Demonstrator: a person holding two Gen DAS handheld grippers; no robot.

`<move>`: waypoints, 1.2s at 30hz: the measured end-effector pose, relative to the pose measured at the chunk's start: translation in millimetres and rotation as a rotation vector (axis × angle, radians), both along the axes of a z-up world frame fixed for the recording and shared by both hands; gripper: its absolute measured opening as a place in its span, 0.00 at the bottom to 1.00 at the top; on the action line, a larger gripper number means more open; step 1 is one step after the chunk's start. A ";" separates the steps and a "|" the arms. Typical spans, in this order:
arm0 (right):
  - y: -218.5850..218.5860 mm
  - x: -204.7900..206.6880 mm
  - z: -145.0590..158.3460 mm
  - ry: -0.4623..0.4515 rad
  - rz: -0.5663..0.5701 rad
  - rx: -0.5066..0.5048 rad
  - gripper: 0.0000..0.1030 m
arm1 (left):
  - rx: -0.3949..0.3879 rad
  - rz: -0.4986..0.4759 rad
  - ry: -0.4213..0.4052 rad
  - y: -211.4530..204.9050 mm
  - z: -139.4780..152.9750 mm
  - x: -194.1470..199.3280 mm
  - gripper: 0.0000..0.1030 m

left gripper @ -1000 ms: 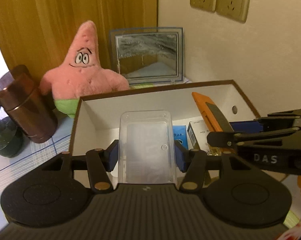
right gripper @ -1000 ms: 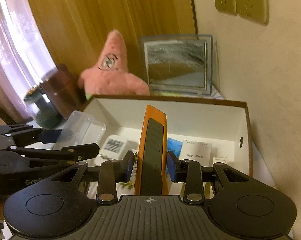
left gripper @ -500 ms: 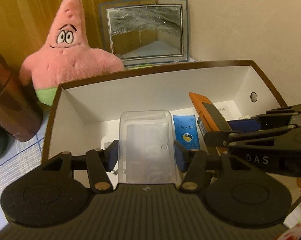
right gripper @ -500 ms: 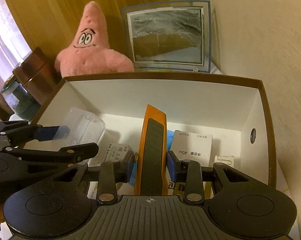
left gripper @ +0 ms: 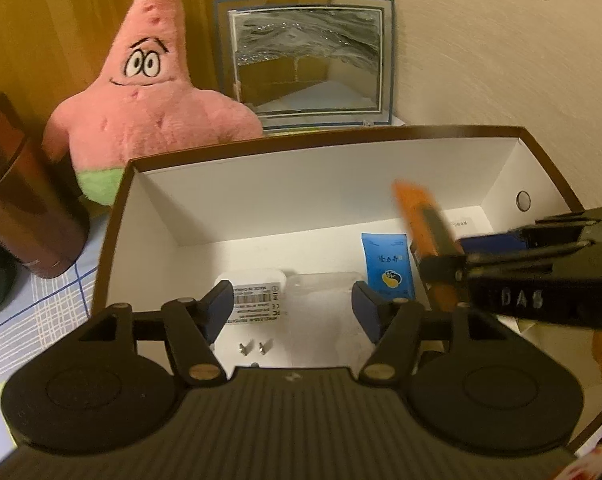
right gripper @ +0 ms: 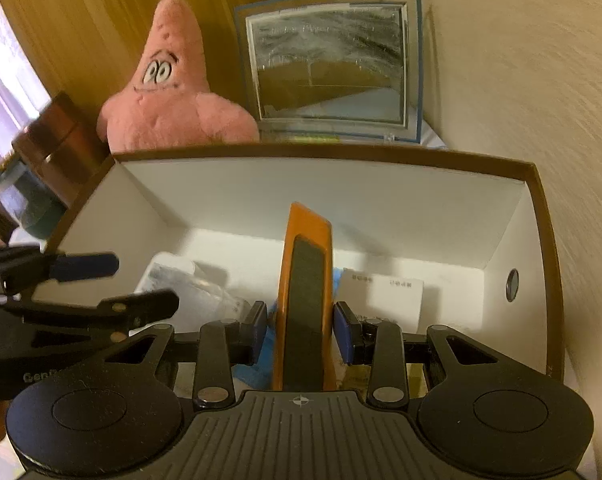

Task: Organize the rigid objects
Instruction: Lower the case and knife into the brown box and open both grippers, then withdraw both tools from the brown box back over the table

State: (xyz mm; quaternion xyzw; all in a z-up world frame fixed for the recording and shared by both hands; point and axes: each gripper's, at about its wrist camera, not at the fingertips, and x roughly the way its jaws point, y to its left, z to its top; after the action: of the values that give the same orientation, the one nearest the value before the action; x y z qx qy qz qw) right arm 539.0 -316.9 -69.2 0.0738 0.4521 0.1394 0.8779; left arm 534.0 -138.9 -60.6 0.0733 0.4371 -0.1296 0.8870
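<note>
A white box with a brown rim [left gripper: 261, 208] [right gripper: 381, 208] stands in front of me. My left gripper [left gripper: 293, 308] is open over the box; the clear plastic case [left gripper: 325, 320] lies on the box floor below it, beside a white charger [left gripper: 253, 300]. The case also shows in the right wrist view [right gripper: 193, 288]. My right gripper [right gripper: 301, 332] holds an orange and black device [right gripper: 305, 300] upright in the box, its pads barely apart from its sides. The device appears blurred in the left wrist view [left gripper: 421, 220].
In the box lie a blue packet [left gripper: 387, 264] and a white carton [right gripper: 381, 296]. Behind it stand a pink starfish plush [left gripper: 149, 92], a glass sand picture [left gripper: 309, 60] and a brown canister [left gripper: 17, 200]. A wall [right gripper: 521, 100] runs along the right.
My left gripper has opened and let go of the clear case, which now lies on the box floor. My right gripper has lowered the orange device deeper into the box and its pads have loosened.
</note>
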 end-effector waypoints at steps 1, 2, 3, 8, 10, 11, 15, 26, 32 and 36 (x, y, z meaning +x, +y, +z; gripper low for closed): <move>0.3 -0.9 3.6 -0.022 0.000 0.010 0.32 | 0.000 0.004 0.000 1.5 1.3 -1.1 0.60; 1.1 -1.5 7.0 -0.032 -0.001 0.012 0.32 | -0.001 0.006 -0.001 3.3 2.2 -2.4 0.60; 2.0 -2.0 10.3 -0.041 -0.004 0.012 0.32 | -0.002 0.008 -0.002 4.9 3.2 -4.0 0.60; 3.1 -11.7 21.3 -0.048 0.009 0.027 0.37 | -0.015 0.020 -0.007 14.2 9.2 -15.5 0.60; 3.3 -19.3 23.6 -0.049 0.014 0.026 0.41 | -0.022 0.027 -0.008 17.8 12.3 -20.8 0.60; 3.7 -23.0 24.6 -0.049 0.016 0.025 0.43 | -0.026 0.028 -0.010 19.5 14.1 -24.0 0.60; 4.9 -41.9 30.7 -0.053 0.023 0.024 0.49 | -0.032 0.034 -0.017 23.8 23.3 -37.6 0.60; 15.2 -99.8 58.9 -0.125 0.022 -0.015 0.58 | -0.101 0.041 -0.062 41.2 58.2 -96.6 0.60; 15.7 -131.2 70.9 -0.159 0.000 -0.035 0.58 | -0.119 0.074 -0.088 57.7 75.7 -131.8 0.60; 18.1 -153.2 77.8 -0.171 0.003 -0.026 0.58 | -0.114 0.093 -0.109 70.1 83.8 -157.6 0.60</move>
State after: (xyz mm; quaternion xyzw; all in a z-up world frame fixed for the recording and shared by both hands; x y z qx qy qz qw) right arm 385.8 -298.7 8.6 0.0496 0.3773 0.1405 0.9140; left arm 376.4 -68.8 23.2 0.0094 0.3832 -0.1088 0.9172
